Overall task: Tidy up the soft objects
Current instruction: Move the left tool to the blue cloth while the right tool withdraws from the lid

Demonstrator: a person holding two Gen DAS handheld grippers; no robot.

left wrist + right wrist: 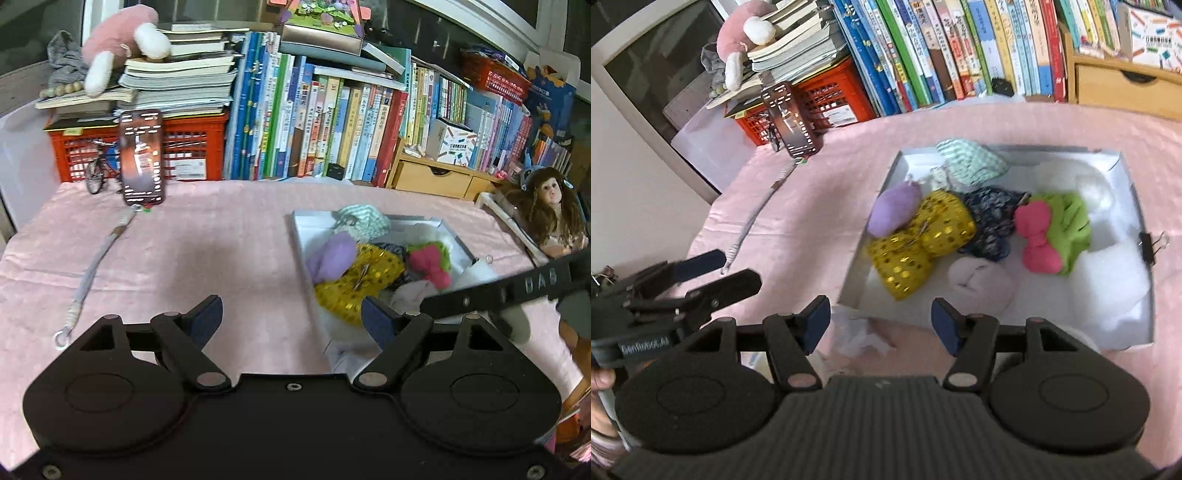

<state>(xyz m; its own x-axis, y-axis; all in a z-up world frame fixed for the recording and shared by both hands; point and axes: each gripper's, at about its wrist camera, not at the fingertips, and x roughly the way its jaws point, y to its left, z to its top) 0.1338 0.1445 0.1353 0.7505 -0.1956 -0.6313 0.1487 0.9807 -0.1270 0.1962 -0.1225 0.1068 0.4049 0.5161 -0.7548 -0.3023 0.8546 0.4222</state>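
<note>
A shallow white box lies on the pink cloth and holds several soft things: a purple plush, a yellow sequin bow, a dark floral piece, a pink and green piece, a pale pink ball, a green checked pouch and white stuffing. The box also shows in the left wrist view. My left gripper is open and empty, left of the box. My right gripper is open and empty, above the box's near edge.
A phone leans on a red crate, a beaded strap trailing from it. Books line the back. A pink plush lies on stacked books. A doll sits at the right. A binder clip grips the box wall.
</note>
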